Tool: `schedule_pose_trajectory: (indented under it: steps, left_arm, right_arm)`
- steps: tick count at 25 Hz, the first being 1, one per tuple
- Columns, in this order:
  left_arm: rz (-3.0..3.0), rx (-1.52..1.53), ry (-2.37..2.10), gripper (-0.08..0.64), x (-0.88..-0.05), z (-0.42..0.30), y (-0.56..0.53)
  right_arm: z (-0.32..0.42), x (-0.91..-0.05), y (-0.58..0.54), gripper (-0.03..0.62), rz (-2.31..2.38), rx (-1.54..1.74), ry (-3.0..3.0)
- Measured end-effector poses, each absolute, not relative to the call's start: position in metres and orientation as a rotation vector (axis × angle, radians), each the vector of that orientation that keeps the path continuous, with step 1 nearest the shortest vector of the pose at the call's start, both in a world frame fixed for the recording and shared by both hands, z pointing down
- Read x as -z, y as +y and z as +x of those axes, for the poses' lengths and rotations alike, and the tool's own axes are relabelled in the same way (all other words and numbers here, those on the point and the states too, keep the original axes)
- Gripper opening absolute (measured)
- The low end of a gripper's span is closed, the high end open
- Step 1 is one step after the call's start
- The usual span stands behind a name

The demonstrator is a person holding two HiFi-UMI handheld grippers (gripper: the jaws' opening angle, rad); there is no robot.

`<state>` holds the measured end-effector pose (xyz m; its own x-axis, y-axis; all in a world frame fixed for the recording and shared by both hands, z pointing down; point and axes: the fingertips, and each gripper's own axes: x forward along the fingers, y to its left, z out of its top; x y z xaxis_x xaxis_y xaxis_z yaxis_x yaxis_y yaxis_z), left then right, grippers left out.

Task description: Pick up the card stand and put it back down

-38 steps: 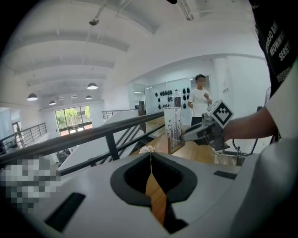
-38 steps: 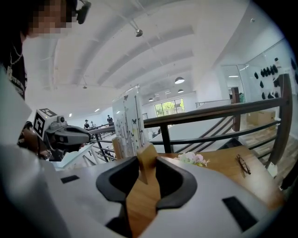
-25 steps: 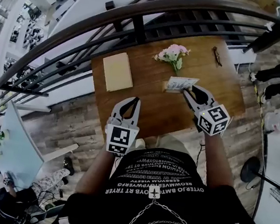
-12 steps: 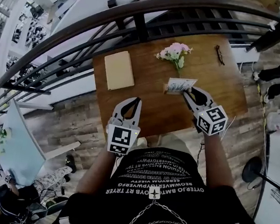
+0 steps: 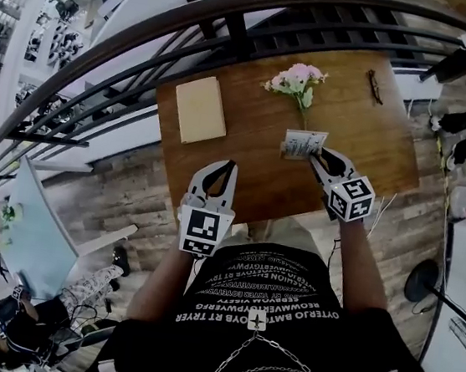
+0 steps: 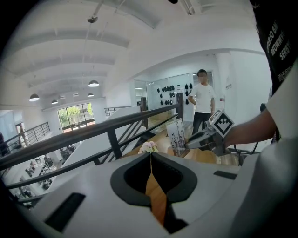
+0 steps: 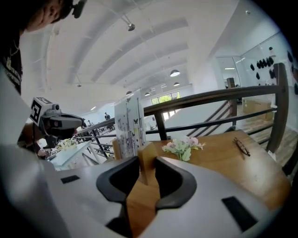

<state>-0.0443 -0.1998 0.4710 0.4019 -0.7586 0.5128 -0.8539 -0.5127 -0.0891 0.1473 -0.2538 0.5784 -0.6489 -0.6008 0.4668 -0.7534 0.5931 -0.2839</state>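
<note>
OK, bench (image 5: pixel 258 184) first: the head view has shifted a little, but nothing lying on the bench has moved against it. The tan pad (image 5: pixel 200 110) sits at the far left as before.

Left gripper (image 5: pixel 228 167) is parked over the near edge with its fingers together and nothing between them (image 6: pixel 150 160). We see no change there over the last second.

Right gripper (image 5: pixel 314 153) is where the change is. It has come down toward the bench: it and its load both read smaller in the head view than a second ago. Its fingers are clamped on the wooden base block (image 7: pixel 147 165), with no sign of release.

The flowers (image 5: pixel 297 79) lie just beyond the set-down spot, untouched.

The card stand (image 5: pixel 304 143) sits right of centre, on the near side of the flowers, held in the right gripper. Its card stands upright above the fingers (image 7: pixel 130 125). From the left gripper view its base (image 6: pixel 177 136) looks at or just above the wood, and we cannot tell whether it is touching.

We judge the lift is done and we're late in the put-down. Next we seat the block flat, then open and back out straight so the tall card doesn't tip.

The glasses (image 5: pixel 375 86) at the far right are well clear of all this.
</note>
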Motion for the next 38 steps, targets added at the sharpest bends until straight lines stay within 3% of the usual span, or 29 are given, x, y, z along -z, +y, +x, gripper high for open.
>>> schedule_pose_trajectory:
  steps: [19, 38]
  left_arm:
    - [2.350, -0.849, -1.448, 0.029, -0.499, -0.052, -0.199]
    - [2.358, -0.843, -1.439, 0.029, -0.503, -0.045, -0.199]
  right_arm:
    - [0.157, -0.712, -0.263, 0.115, 1.044, -0.767, -2.383]
    - [0.154, -0.757, -0.253, 0.114, 1.024, -0.659, -2.321]
